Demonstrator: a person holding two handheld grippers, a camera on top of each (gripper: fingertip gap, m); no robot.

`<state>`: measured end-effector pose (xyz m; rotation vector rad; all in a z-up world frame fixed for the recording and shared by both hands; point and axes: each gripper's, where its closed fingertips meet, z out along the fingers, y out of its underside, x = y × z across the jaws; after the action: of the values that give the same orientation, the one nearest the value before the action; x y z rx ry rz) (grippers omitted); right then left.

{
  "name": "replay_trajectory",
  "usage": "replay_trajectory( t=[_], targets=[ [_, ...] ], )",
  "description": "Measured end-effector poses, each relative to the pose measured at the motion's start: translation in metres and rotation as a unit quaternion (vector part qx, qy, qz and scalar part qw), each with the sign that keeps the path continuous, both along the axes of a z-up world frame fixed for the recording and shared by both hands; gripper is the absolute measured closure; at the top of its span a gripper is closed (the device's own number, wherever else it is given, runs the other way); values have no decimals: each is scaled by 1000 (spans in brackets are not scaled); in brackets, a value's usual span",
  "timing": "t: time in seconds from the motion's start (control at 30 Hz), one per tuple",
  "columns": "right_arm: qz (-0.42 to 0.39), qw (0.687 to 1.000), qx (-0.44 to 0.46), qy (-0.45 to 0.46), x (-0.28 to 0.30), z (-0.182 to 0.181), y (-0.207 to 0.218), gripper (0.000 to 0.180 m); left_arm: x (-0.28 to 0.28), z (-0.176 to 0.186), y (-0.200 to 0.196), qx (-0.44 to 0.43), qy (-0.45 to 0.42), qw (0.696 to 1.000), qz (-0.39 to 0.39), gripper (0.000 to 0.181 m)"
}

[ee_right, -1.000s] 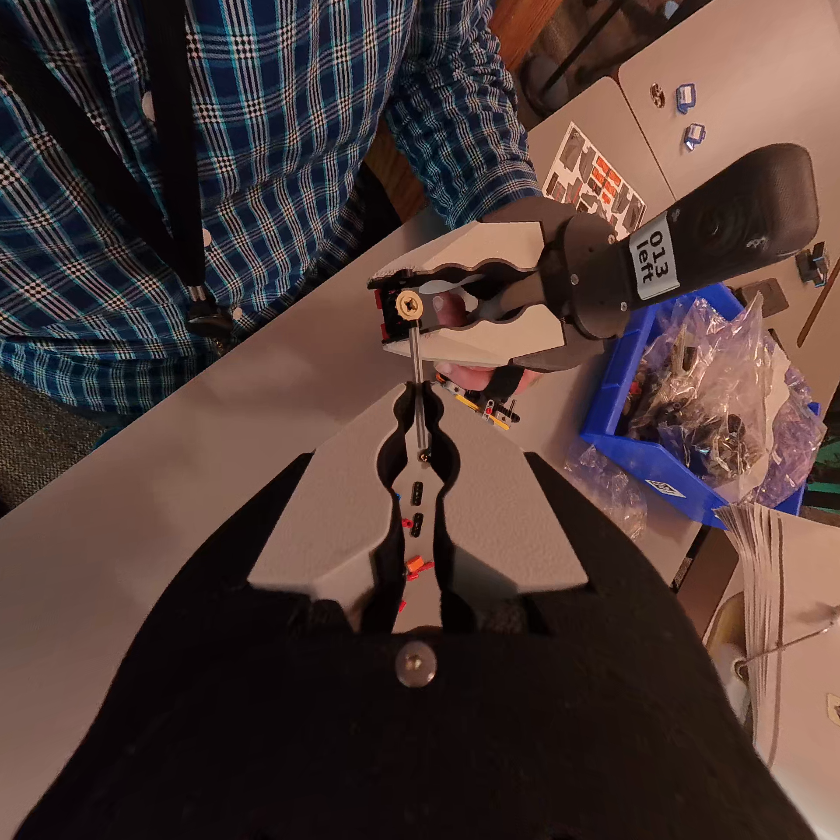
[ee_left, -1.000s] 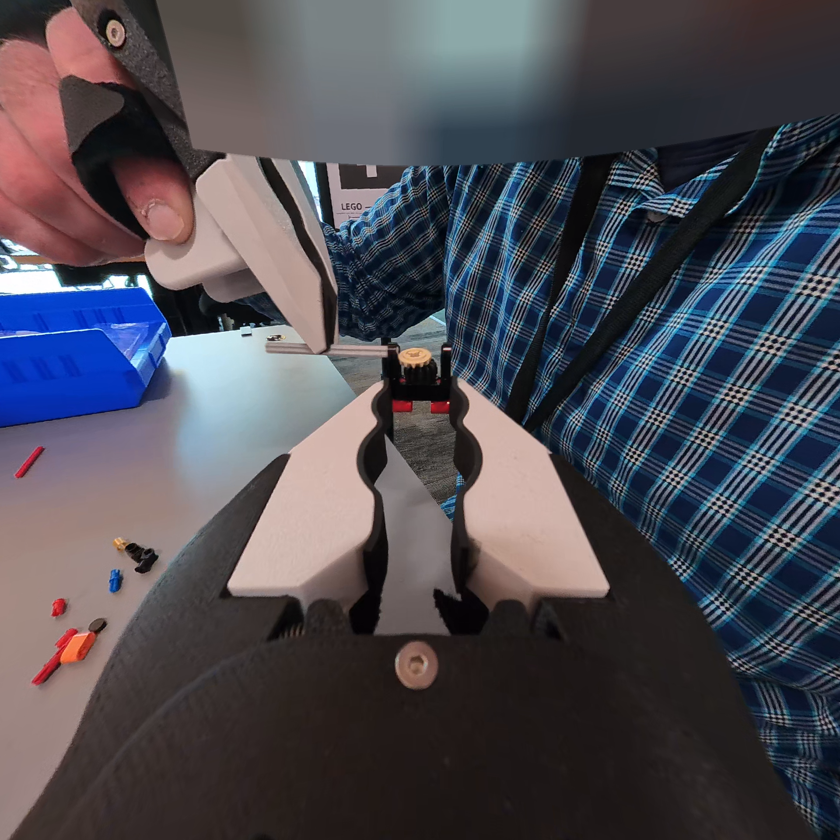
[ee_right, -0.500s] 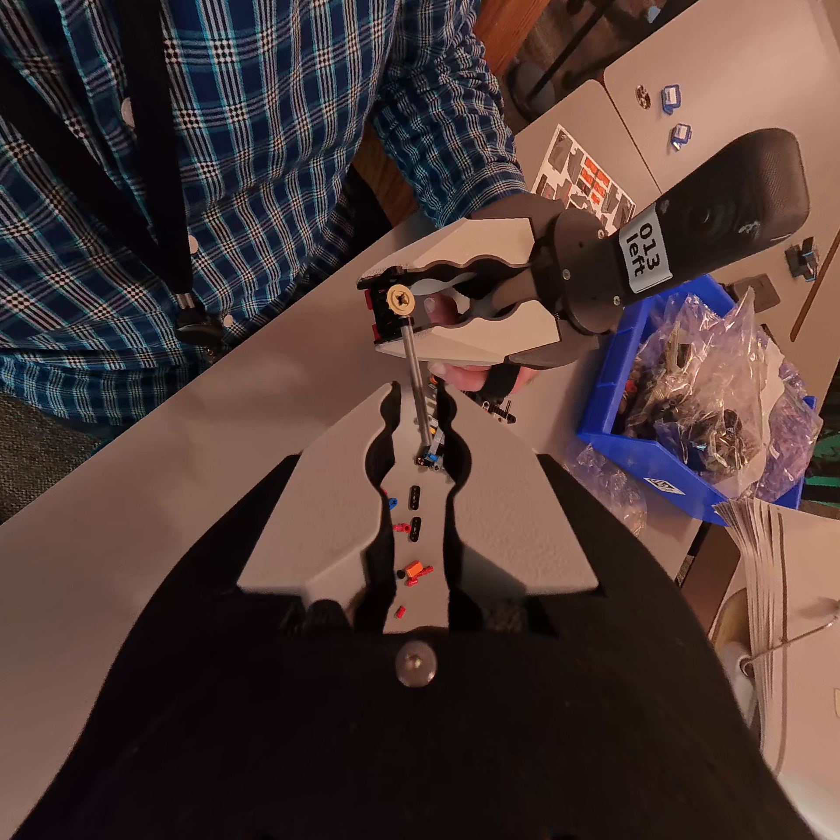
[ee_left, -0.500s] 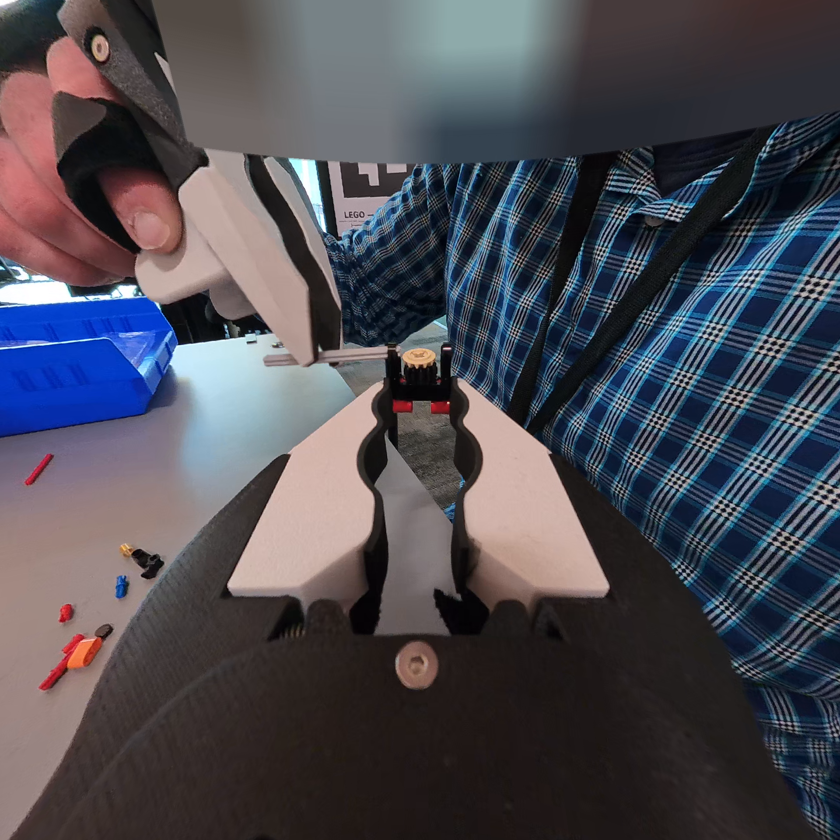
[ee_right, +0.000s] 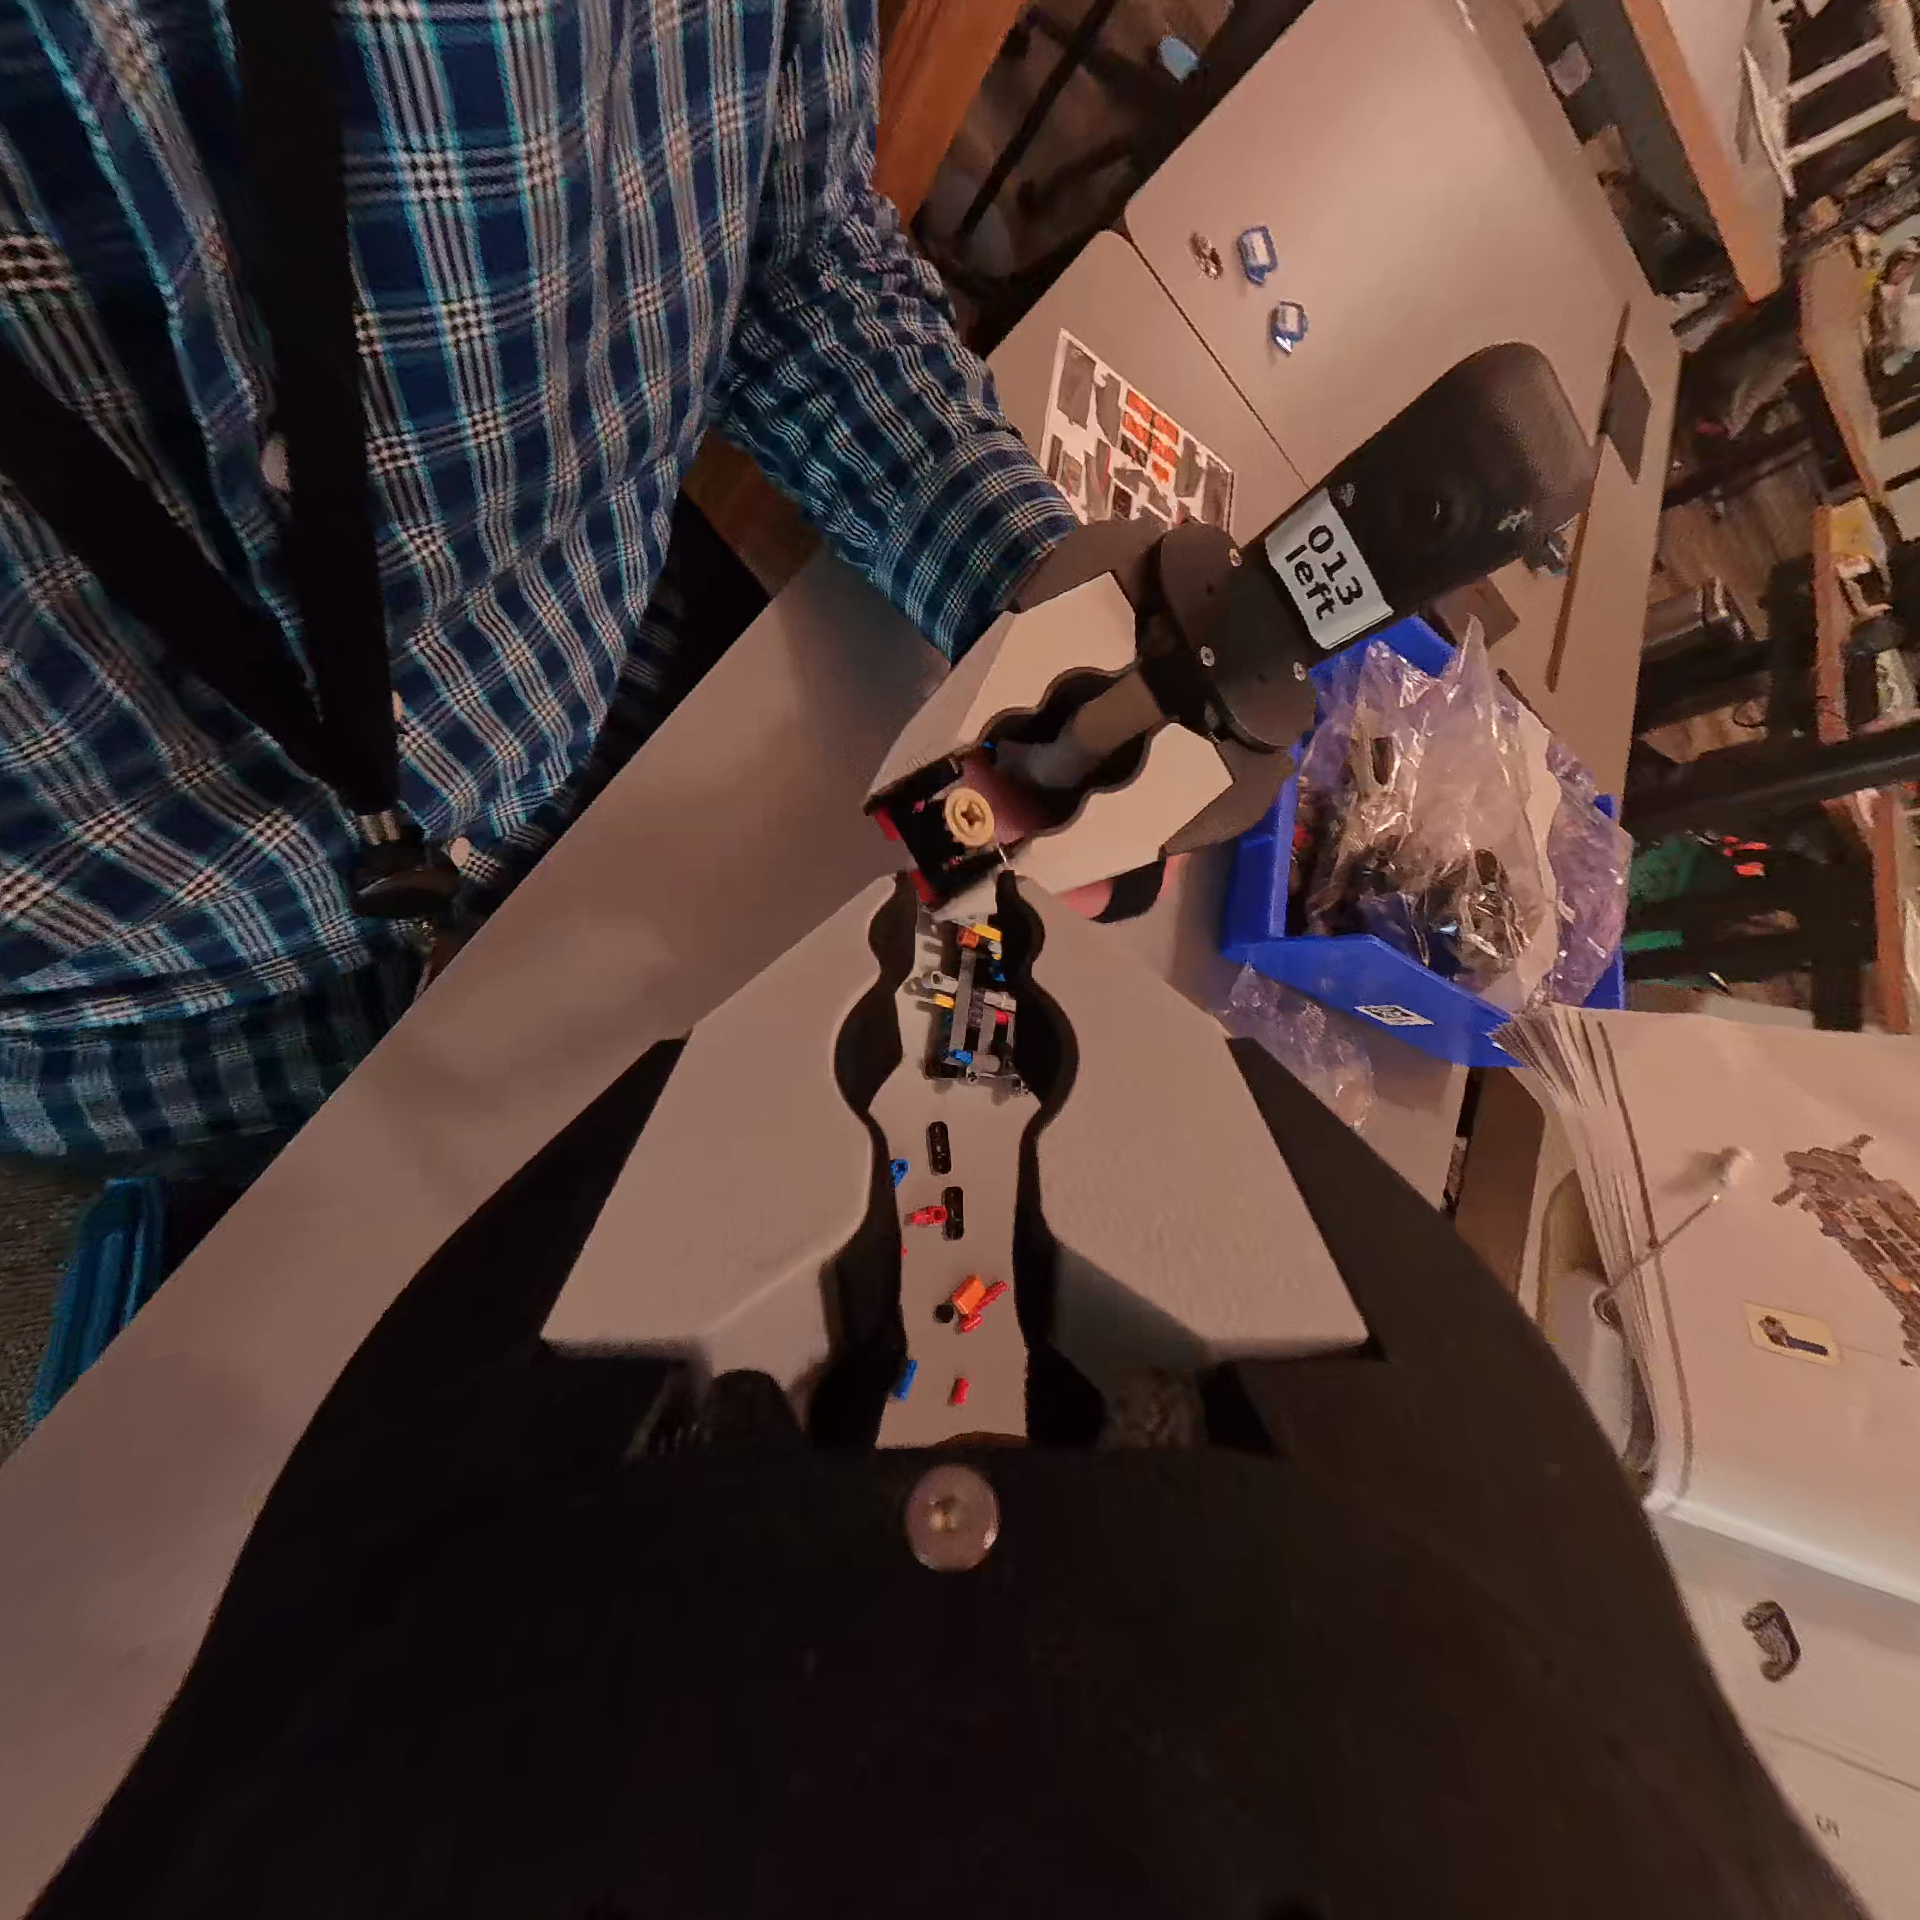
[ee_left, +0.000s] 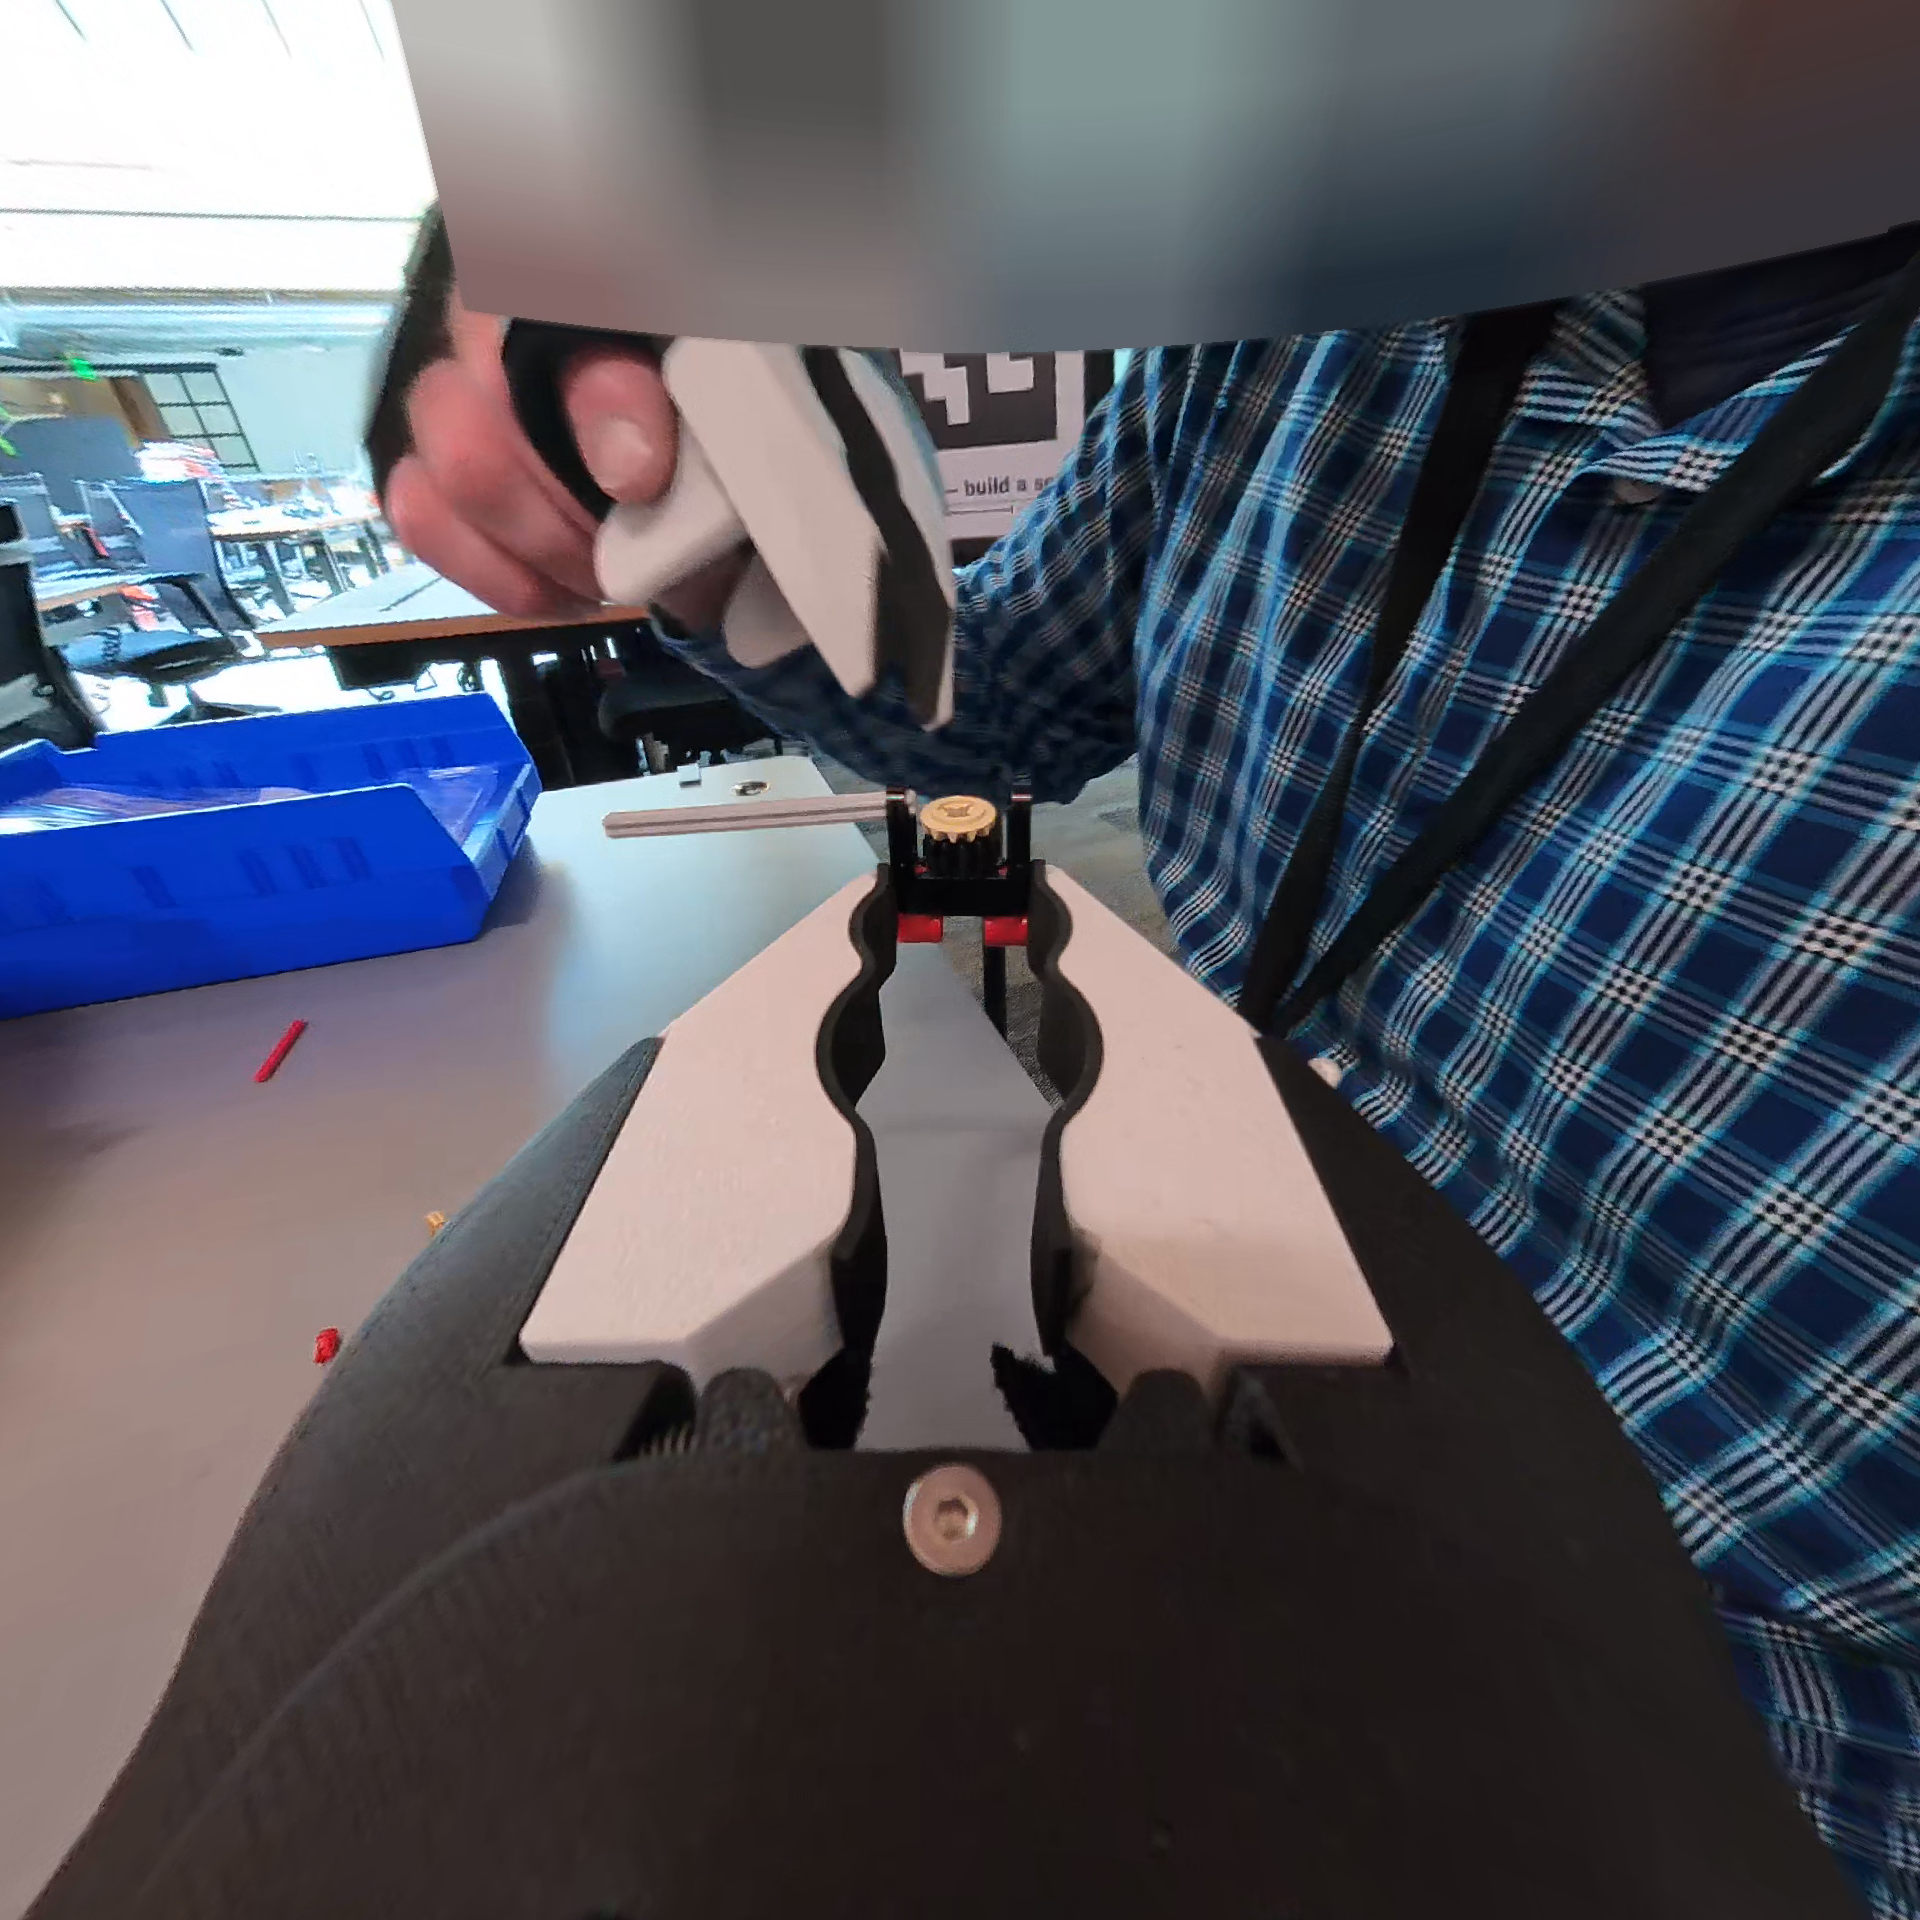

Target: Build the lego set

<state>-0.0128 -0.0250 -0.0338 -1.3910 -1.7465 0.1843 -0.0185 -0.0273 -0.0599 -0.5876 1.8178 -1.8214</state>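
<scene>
While the small black frame (ee_left: pixel 958 883) with its tan gear (ee_left: pixel 957 819) and grey axle (ee_left: pixel 748 821) is sitting clamped between the left gripper's (ee_left: pixel 958 896) tips above the table's (ee_left: pixel 260 1174) near edge, the right gripper (ee_left: pixel 914 665) is hovering just above the axle, jaws parted and gripping nothing; a blue bin (ee_left: pixel 249 842) is lying far left.

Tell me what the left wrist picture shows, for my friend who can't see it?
The left gripper pinches a small black Lego piece with a tan gear on top and a grey axle sticking out sideways. The right gripper hangs just above, empty. A blue bin sits on the grey table.
</scene>
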Motion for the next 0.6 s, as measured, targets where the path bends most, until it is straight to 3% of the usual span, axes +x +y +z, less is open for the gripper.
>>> replay_trajectory(
  t=[0.03, 0.6],
  targets=[
    [-8, 1000, 4, -1, -2, -2, 0, 166, 1, 0, 0, 1, 1, 1000, 1, 158],
    [-19, 999, -23, -32, -14, -21, 2, 180, 8, -10, -6, 37, 10, 999, 16, 158]
  ],
)
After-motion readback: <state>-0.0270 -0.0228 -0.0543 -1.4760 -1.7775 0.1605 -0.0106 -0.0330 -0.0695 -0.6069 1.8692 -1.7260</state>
